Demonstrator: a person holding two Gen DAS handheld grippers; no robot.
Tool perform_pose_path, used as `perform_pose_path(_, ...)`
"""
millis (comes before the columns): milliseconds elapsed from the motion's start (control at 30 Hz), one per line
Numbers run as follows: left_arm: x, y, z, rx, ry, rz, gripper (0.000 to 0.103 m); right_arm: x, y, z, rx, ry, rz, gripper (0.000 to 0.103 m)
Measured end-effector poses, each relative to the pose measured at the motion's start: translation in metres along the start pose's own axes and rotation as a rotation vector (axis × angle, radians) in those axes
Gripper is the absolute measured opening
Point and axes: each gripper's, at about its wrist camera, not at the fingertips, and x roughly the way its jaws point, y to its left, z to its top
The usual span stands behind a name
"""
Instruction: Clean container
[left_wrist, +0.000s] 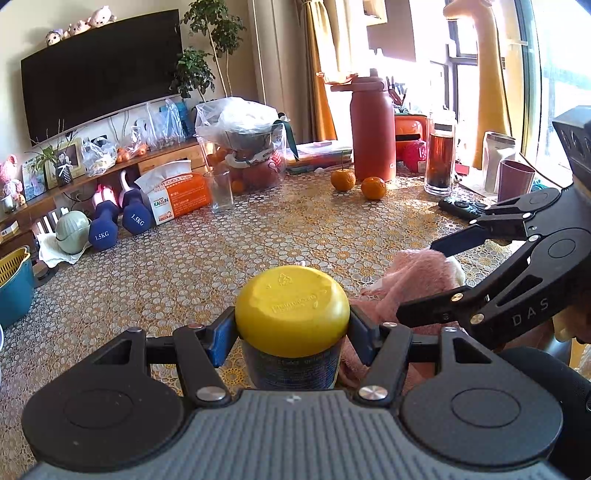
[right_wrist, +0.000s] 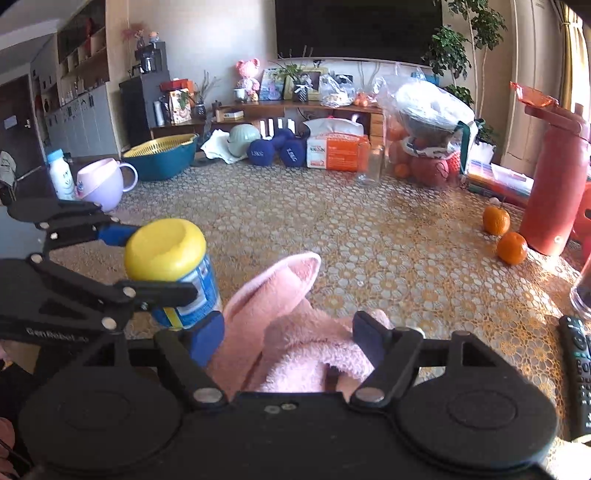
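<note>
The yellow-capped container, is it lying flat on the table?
No, the left gripper holds the yellow-capped container by its cap, upright beside the pink towel.

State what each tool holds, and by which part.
The left tool grips the yellow-lidded container by its sides, just below the lid. The right tool holds the pink towel by a bunched fold.

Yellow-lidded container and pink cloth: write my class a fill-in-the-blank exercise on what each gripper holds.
1. The left gripper is shut on the container with the ____ lid.
2. The right gripper holds a ____ cloth.
3. Two ____ sit beside the red bottle.

Missing words: yellow; pink; oranges
</note>
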Motion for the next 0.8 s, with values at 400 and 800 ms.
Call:
perform_pose_path(400,0.000,0.000,0.000,-0.006,0.001,0.001,0.062,0.037,0.043,-0.021,-0.165,0.085,-0.040,0.103)
perform_pose_path(800,0.000,0.000,0.000,0.001,0.000,0.001,0.062,0.034,0.057,-0.025,-0.286,0.053,-0.111,0.028)
